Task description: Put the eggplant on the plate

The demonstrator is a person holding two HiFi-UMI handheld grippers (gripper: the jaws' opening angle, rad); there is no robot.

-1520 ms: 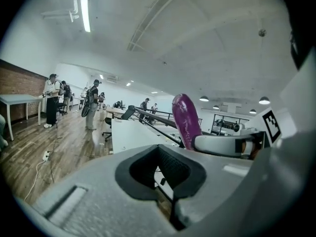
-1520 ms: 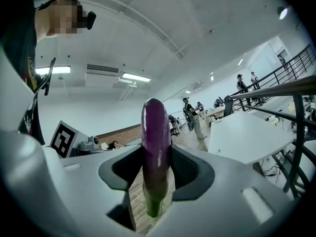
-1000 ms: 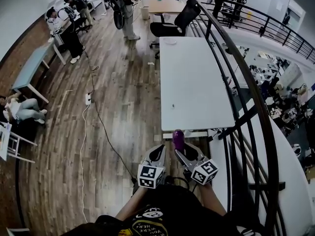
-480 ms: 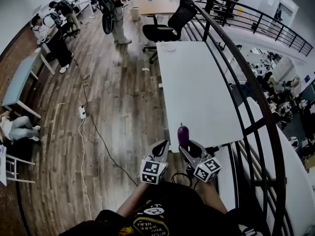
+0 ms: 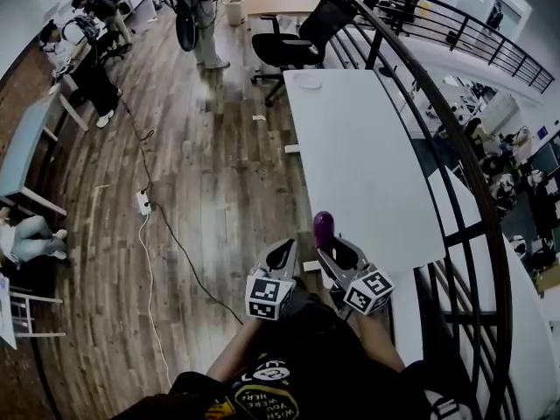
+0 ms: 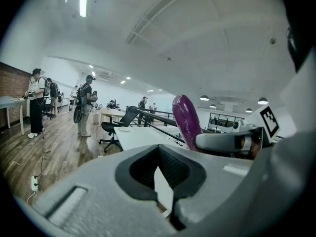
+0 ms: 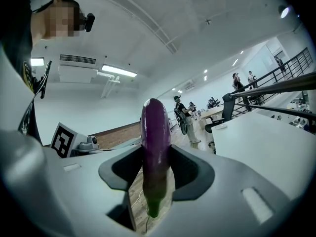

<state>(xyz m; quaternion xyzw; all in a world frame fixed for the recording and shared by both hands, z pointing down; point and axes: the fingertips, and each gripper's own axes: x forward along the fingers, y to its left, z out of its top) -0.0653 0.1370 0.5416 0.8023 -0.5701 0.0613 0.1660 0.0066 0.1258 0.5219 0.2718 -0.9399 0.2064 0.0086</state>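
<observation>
In the head view the purple eggplant [image 5: 323, 228] stands upright in my right gripper [image 5: 331, 250], which is shut on its lower half, just off the near end of the long white table [image 5: 367, 164]. The right gripper view shows the eggplant [image 7: 154, 147] clamped between the pads, stem end down. My left gripper [image 5: 282, 250] is beside it on the left, over the wooden floor, jaws together and holding nothing. The left gripper view shows the eggplant [image 6: 186, 122] to the right of that gripper. A small white plate [image 5: 308, 80] lies at the table's far end.
A black railing [image 5: 437, 138] runs along the table's right side. A black office chair [image 5: 306, 38] stands beyond the plate. A cable and power strip [image 5: 144, 202] lie on the floor at left. Several people [image 5: 87, 51] stand at the far left.
The whole view has advanced along the floor: the table's near end and the plate are closer. Both grippers travelled with it side by side, the eggplant still held upright.
</observation>
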